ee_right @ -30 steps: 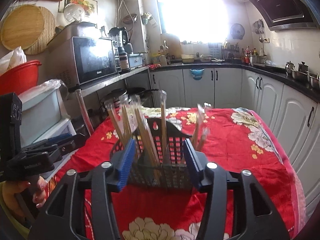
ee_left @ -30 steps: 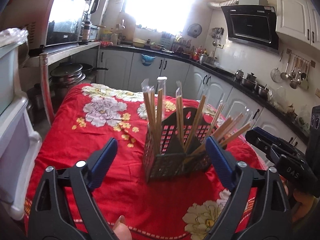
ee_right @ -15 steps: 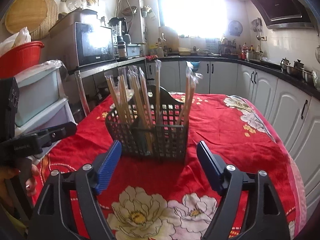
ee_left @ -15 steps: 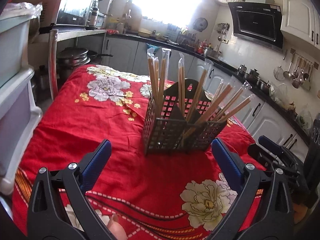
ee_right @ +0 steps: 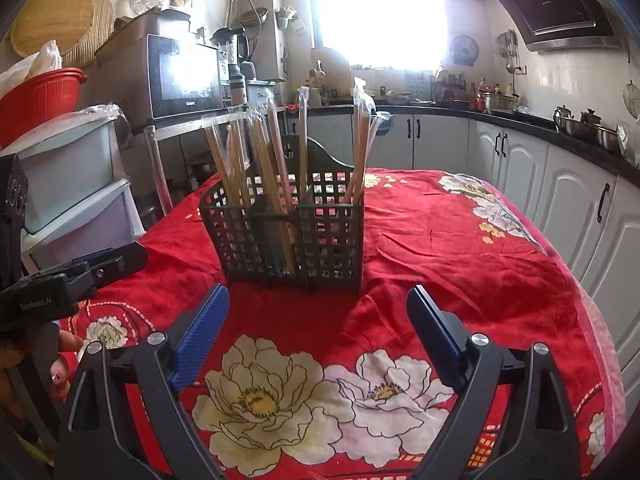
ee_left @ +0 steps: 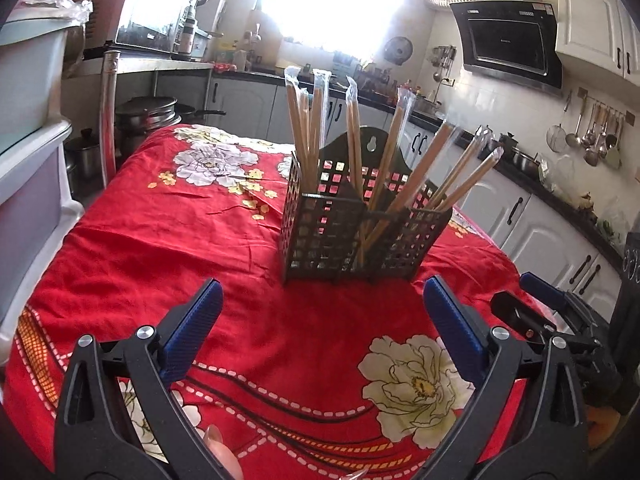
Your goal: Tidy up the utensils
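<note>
A dark perforated utensil basket [ee_left: 360, 236] stands upright on the red flowered tablecloth [ee_left: 168, 240]. It holds several plastic-wrapped wooden chopstick pairs [ee_left: 308, 120], some upright, some leaning right. It also shows in the right wrist view [ee_right: 292, 240] with the chopsticks [ee_right: 256, 160]. My left gripper [ee_left: 320, 312] is open and empty, a short way in front of the basket. My right gripper [ee_right: 316, 312] is open and empty, also short of the basket. Each gripper shows at the edge of the other's view: the right gripper [ee_left: 532, 312] and the left gripper [ee_right: 100, 268].
Stacked plastic drawers [ee_left: 28, 152] stand left of the table. White kitchen cabinets [ee_left: 532, 232] run behind and to the right. A microwave [ee_right: 180, 76] sits on a metal shelf. Pots [ee_left: 148, 112] sit under the shelf.
Both grippers have pulled back from the basket toward the table's near edge, and the right gripper's fingers have opened wider. The basket with chopsticks has stayed in place.
</note>
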A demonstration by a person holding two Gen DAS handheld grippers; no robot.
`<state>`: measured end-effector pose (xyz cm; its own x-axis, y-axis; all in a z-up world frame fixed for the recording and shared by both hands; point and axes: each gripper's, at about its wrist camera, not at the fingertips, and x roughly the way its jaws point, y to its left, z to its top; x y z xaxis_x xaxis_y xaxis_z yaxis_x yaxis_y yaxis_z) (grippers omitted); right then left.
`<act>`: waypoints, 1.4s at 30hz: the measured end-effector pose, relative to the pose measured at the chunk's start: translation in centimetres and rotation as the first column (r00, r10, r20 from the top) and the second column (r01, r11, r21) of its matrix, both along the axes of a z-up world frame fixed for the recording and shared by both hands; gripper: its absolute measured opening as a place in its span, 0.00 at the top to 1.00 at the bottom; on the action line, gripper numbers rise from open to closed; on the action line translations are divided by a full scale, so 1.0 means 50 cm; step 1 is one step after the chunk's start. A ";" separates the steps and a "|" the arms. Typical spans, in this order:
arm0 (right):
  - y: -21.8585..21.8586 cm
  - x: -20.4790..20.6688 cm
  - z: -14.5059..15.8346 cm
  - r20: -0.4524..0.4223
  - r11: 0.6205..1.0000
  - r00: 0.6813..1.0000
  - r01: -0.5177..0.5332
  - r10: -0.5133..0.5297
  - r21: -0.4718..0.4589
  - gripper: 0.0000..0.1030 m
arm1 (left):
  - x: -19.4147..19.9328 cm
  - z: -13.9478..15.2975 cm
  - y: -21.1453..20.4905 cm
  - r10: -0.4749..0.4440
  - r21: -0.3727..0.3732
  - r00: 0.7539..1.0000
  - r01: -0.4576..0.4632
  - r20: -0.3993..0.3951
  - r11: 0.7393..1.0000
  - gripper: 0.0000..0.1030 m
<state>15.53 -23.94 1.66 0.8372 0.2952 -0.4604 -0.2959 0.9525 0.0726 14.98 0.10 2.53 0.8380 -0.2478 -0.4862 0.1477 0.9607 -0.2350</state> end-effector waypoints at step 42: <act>0.000 -0.033 -0.041 0.142 0.998 0.988 0.054 -0.058 0.033 0.06 | -0.042 -0.029 -0.021 0.032 0.056 0.980 -0.044 0.196 0.997 0.10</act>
